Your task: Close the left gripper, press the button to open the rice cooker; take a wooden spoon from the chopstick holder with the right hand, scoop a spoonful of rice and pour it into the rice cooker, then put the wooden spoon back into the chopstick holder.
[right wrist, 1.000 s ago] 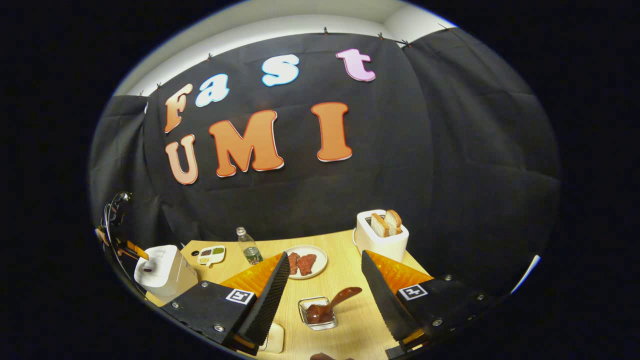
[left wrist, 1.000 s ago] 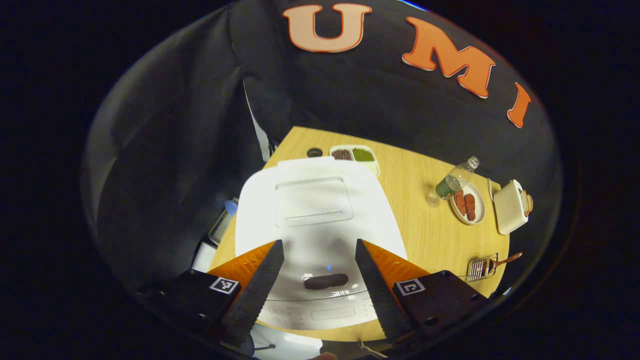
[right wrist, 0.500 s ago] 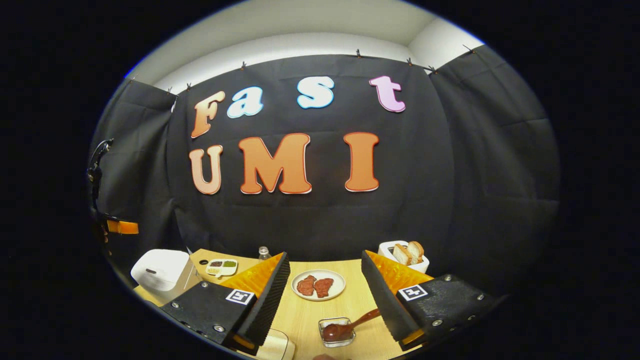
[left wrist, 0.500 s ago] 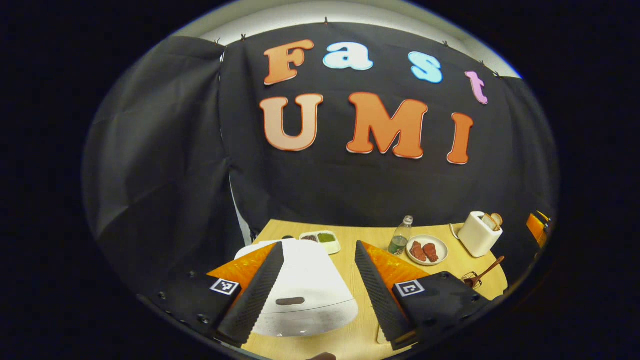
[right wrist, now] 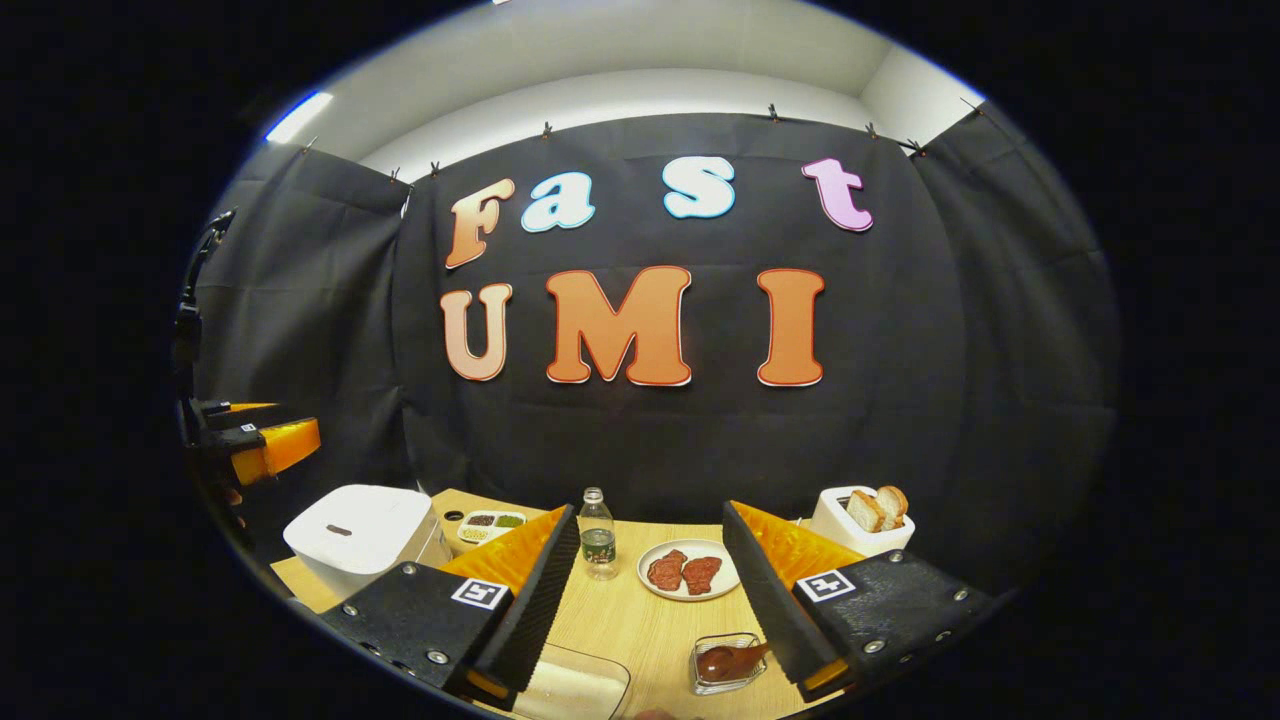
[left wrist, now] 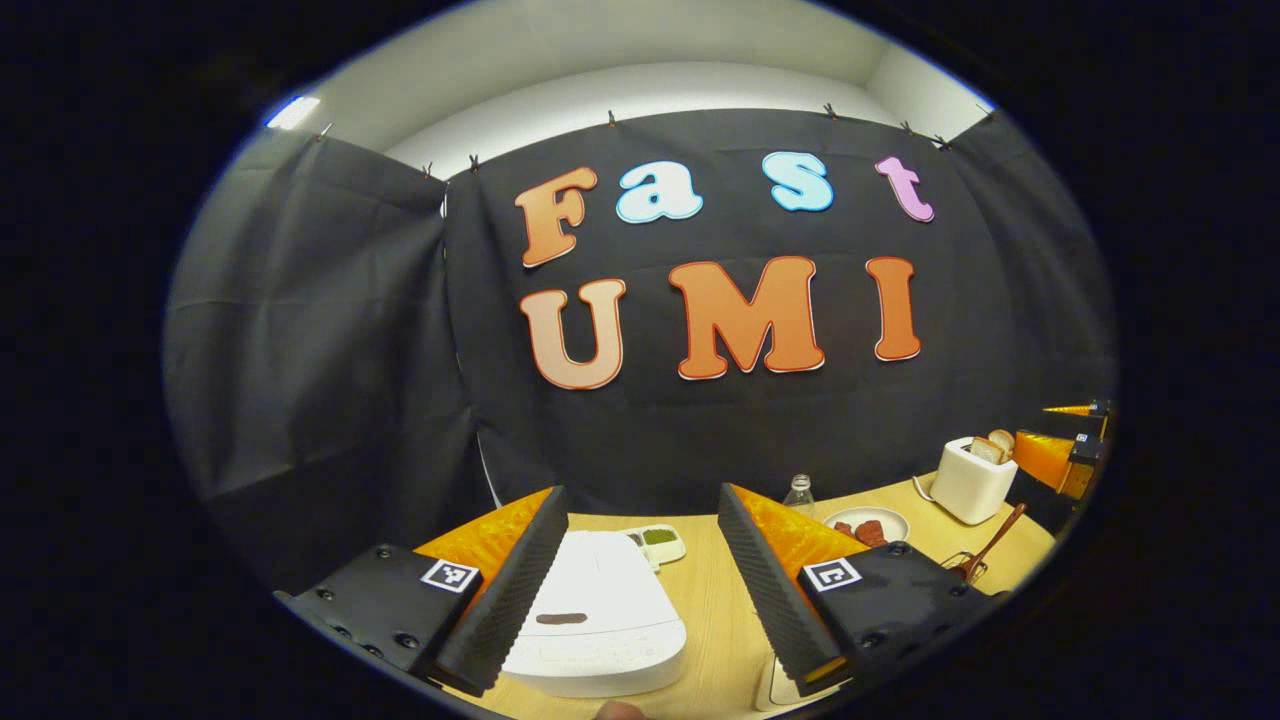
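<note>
Around the plate (right wrist: pixel 690 572), bare counter (right wrist: pixel 640 630) lay open just in front. A water bottle (right wrist: pixel 598 535) stood close at its left, a toaster (right wrist: pixel 860 525) at its right, and the chopstick holder (right wrist: pixel 727 662) with its wooden spoon (right wrist: pixel 735 659) blocked the front-right.

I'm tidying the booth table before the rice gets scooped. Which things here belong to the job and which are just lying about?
Belong to the job:
rice cooker
wooden spoon
chopstick holder
clear container, possibly the rice

Lying about:
water bottle
plate
toaster
divided dish
</note>
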The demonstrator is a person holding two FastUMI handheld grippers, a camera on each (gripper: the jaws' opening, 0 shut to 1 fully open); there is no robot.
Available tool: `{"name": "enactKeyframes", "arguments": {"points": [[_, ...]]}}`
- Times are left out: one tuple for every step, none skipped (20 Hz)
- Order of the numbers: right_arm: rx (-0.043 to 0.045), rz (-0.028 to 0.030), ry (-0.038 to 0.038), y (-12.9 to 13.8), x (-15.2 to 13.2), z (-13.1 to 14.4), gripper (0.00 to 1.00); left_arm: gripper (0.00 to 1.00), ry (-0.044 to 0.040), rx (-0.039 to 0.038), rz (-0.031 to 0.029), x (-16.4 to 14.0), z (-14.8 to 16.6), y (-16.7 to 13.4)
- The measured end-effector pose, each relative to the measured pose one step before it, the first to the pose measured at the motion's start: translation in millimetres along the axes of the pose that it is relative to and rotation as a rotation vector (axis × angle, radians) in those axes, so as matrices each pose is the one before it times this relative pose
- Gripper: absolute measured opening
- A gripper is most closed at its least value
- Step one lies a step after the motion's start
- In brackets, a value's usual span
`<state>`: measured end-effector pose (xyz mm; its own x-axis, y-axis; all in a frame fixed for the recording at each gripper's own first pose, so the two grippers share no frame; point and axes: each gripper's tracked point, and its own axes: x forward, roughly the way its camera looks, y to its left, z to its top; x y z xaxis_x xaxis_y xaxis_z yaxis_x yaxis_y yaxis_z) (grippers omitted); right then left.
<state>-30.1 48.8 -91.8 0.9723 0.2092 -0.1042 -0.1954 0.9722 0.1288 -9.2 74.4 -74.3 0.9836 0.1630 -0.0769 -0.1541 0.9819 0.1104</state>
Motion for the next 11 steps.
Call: {"name": "enactKeyframes", "arguments": {"points": [[0.00615, 0.00330, -0.01033, 1.45, -0.03, 0.94, 0.90, 1.00, -0.02771, 0.00481, -0.00512, -2.60, 3.74, -3.42], [0.00252, -0.00360, -0.01029, -1.48, 0.00, 1.48, 0.90, 1.00, -0.01986, 0.00010, -0.00826, -1.61, 4.06, -6.35], [-0.00157, -0.00459, -0.00640, -2.90, -0.13, -0.72, 0.89, 1.00, -0.00068, 0.00350, -0.00804, -2.76, -1.75, -4.85], [-0.00050, -0.00581, -0.00255, -1.77, -0.22, -0.73, 0.89, 1.00, 0.00332, 0.00278, -0.00827, -0.91, -2.53, -4.61], [0.00479, 0.00392, -0.00398, 1.43, 0.07, 0.79, 0.89, 1.00, 0.00708, -0.00147, -0.01157, -0.31, -1.07, -6.15], [0.00295, -0.00081, -0.00328, 0.65, 0.64, 0.44, 0.89, 1.00, 0.00560, -0.00283, -0.01540, -3.36, -1.94, -8.12], [0.00111, 0.00283, -0.00397, -0.83, -0.43, 0.79, 0.89, 1.00, -0.00117, 0.00234, -0.00472, -1.55, -0.03, -5.25], [-0.00289, -0.00258, -0.00420, -0.09, -0.21, 0.72, 0.89, 1.00, 0.00084, 0.00560, -0.00957, -0.64, 0.65, -3.09], [-0.00129, -0.00009, -0.00125, -0.46, 0.71, 0.33, 0.89, 1.00, -0.00417, 0.00551, -0.00579, -2.96, 0.16, -3.46], [-0.00117, -0.00151, -0.00242, 0.48, -0.75, 0.18, 0.89, 1.00, -0.01028, 0.00268, -0.00234, -1.67, 3.03, -1.14], [-0.00251, -0.00009, -0.00460, 0.52, -0.55, 0.66, 0.89, 1.00, -0.01369, -0.00165, -0.01123, 0.16, 4.65, -4.19]]}}
